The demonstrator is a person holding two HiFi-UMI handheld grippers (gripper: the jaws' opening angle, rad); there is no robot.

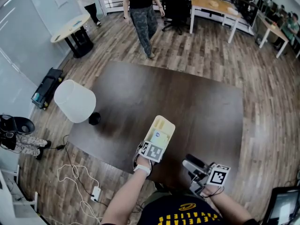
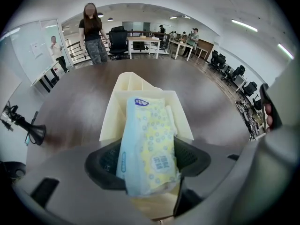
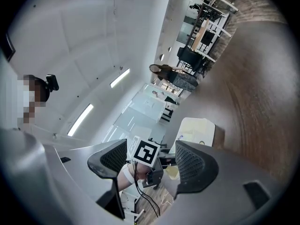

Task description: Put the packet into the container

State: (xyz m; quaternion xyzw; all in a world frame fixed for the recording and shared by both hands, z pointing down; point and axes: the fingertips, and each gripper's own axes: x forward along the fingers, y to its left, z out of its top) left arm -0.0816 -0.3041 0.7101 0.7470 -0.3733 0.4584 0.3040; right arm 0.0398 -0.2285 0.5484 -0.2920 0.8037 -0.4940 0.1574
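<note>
Pinching the packet (image 2: 147,139) lengthwise, the left gripper (image 2: 147,162) poised it over the container (image 2: 136,86) (ready to drop, seemingly); the right gripper (image 3: 151,161) hung aside, jaws apart, empty.

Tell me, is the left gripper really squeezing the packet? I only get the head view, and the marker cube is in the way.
Observer: Yes. In the left gripper view, the left gripper has its jaws closed on both sides of the blue and yellow packet.
Operator: What about my other gripper? Is anything in it?
Observer: No. In the right gripper view, the right gripper has its jaws apart and holds nothing.
</note>
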